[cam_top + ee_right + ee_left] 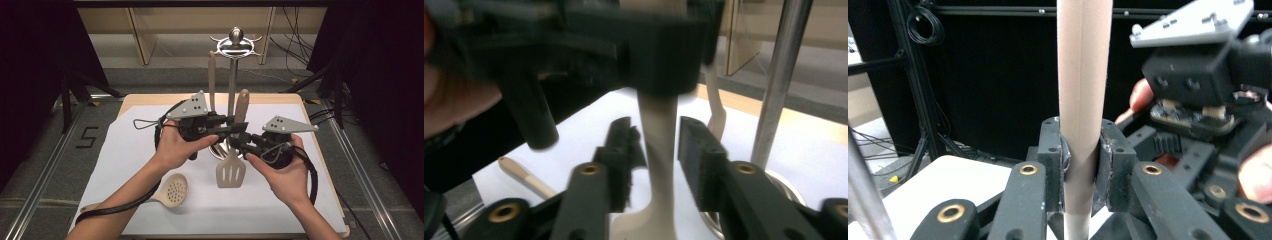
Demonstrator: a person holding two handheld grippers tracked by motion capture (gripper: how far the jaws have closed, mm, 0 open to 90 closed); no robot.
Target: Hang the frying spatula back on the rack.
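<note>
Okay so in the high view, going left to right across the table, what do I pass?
Skimmer spoon → left hand-held gripper → slotted spatula → right hand-held gripper. The utensil stand sits farther back, in line with the spatula, so its place in the order is unclear.

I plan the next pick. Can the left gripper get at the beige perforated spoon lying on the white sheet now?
Probably not yet: the left gripper is shut on the beige slotted spatula handle. The perforated spoon itself lies uncovered.
</note>
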